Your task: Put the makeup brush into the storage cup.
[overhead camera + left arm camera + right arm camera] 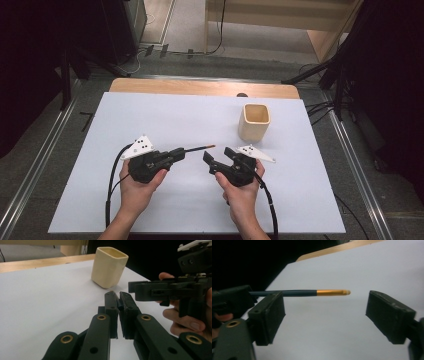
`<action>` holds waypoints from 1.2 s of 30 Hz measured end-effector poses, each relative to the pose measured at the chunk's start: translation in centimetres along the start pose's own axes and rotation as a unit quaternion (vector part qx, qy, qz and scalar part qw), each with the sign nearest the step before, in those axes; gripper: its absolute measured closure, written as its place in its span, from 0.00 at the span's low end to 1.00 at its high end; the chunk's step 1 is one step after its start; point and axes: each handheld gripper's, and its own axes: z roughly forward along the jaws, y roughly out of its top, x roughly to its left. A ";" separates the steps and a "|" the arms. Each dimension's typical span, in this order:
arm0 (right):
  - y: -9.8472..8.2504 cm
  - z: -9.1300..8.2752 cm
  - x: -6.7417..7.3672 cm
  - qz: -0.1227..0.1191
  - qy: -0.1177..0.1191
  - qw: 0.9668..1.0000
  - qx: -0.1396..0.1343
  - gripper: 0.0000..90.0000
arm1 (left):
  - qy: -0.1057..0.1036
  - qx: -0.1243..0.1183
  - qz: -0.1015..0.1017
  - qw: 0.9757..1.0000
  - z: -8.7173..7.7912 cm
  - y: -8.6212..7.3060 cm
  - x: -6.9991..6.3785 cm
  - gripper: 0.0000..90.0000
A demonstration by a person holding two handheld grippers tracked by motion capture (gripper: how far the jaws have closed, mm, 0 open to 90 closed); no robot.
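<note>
High view: your left gripper (176, 154) is clamped on the butt of a slim dark pencil (197, 148), whose long axis runs level and to the right, toward the right gripper (218, 156). The pencil hangs just above the white table sheet (165, 115), its brass ferrule and pale eraser tip (347, 292) leading. Your right gripper stands wide, nothing between its jaws, and lies just beyond that tip; it is the nearer one to the cream, square-mouthed holder (254, 121), which stands upright behind it. The holder looks like smooth glazed ceramic, though plastic cannot be ruled out. The ribbed black pads (128, 315) of your left gripper pinch the round shaft.
</note>
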 end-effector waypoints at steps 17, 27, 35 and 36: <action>-0.9 -0.8 -0.1 0.215 0.073 0.974 -0.011 0.08 | 0.011 -0.055 0.018 0.998 0.9 -1.6 -1.8 0.96; -0.9 -1.0 -0.8 0.288 0.099 0.952 -0.006 0.23 | 0.021 -0.074 0.033 0.996 1.6 -2.6 -3.3 0.96; -0.9 -1.1 -1.4 0.336 0.108 0.936 0.000 0.38 | 0.013 -0.068 0.040 0.997 2.2 -3.0 -4.1 0.96; -0.9 -1.1 -1.5 0.341 0.108 0.934 -0.001 0.39 | 0.011 -0.068 0.042 0.997 2.4 -3.2 -4.3 0.96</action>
